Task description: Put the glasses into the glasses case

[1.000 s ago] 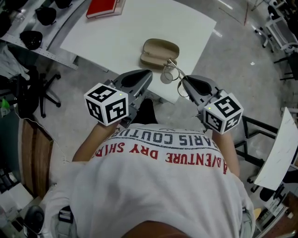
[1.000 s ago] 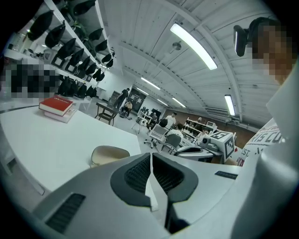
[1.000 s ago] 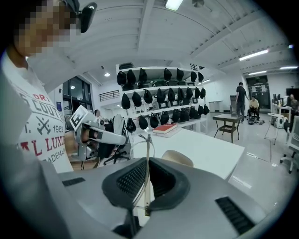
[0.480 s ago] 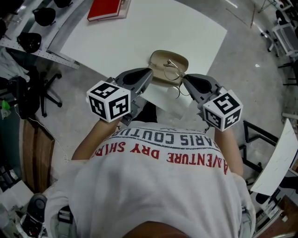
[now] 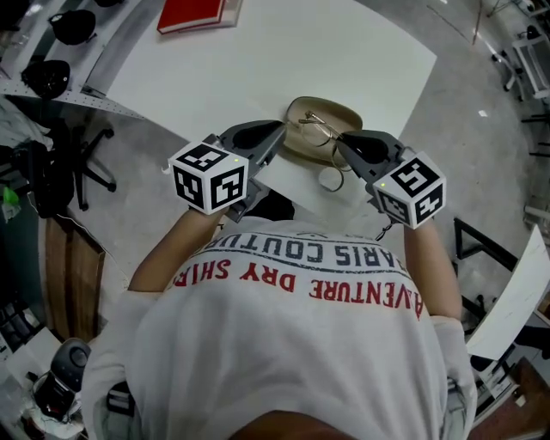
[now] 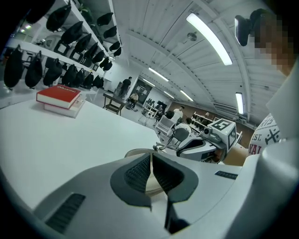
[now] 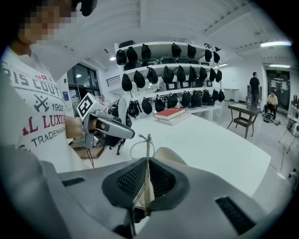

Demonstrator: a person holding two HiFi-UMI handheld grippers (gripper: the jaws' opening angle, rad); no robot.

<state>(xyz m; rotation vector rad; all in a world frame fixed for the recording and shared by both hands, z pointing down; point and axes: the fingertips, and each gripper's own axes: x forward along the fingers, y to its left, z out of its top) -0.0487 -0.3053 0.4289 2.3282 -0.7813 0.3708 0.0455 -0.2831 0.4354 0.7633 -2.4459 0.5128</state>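
Observation:
The beige glasses case [image 5: 342, 115] lies open near the front edge of the white table [image 5: 258, 60]. My right gripper [image 5: 342, 145] is shut on one thin temple arm of the wire-rimmed glasses [image 5: 316, 127]. They hang over the case, and one round lens [image 5: 331, 179] dangles toward me. In the right gripper view the temple arm [image 7: 147, 149] runs up between the pads, with the case [image 7: 170, 156] just beyond. My left gripper [image 5: 278, 134] is shut and holds nothing, its tip at the case's left edge. The left gripper view shows its jaws [image 6: 152, 163] together, with the case [image 6: 138, 153] behind them.
A red book [image 5: 193, 13] lies at the table's far left corner. Shelves of black helmets [image 7: 168, 51] stand behind the table. An office chair [image 5: 73, 163] and a dark shelf stand at the left on the floor. A metal frame [image 5: 481, 249] stands at the right.
Both grippers have moved forward and down toward the table. The glasses, earlier off the table's front edge, now hang over the open case. The grip has not changed.

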